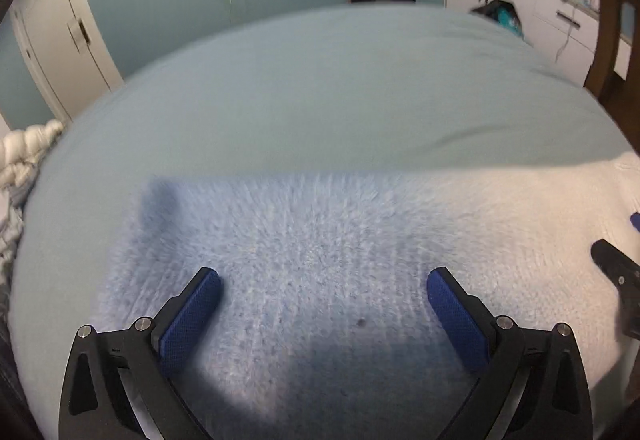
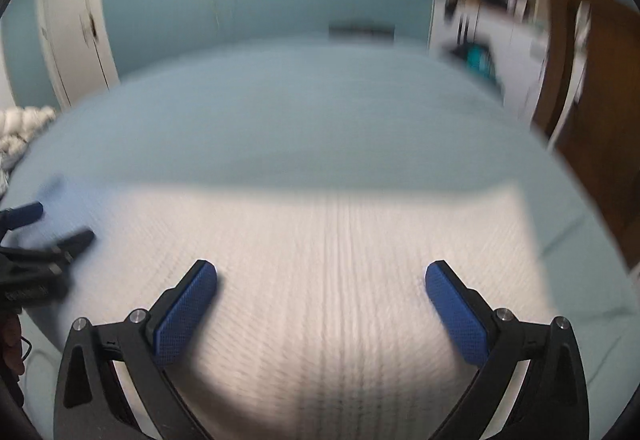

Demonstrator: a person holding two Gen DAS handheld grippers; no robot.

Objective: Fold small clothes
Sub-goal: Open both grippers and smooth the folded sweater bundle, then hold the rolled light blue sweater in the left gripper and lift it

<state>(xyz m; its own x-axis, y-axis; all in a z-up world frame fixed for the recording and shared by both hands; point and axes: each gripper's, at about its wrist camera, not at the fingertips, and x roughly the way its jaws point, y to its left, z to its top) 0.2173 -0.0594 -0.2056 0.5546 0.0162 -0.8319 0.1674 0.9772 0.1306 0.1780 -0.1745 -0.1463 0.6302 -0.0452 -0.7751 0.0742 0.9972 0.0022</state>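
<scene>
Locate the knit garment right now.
The knit garment lies flat on the near part of the pale blue bed, filling the lower half of both wrist views, under the open left gripper and right gripper.

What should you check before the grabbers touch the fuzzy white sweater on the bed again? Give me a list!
1. Left gripper open with nothing between its pads: ok.
2. Right gripper open with nothing between its pads: ok.
3. Fuzzy white knit garment lying flat on the bed: ok, its far edge looks straight.
4. Nothing else lying on the garment: ok in what shows.
5. Grippers apart from each other: ok; each shows only at the side edge of the other's view.
6. Which edge or corner to pick up next: cannot tell, the near edge is out of view and the pictures are blurred.
</scene>
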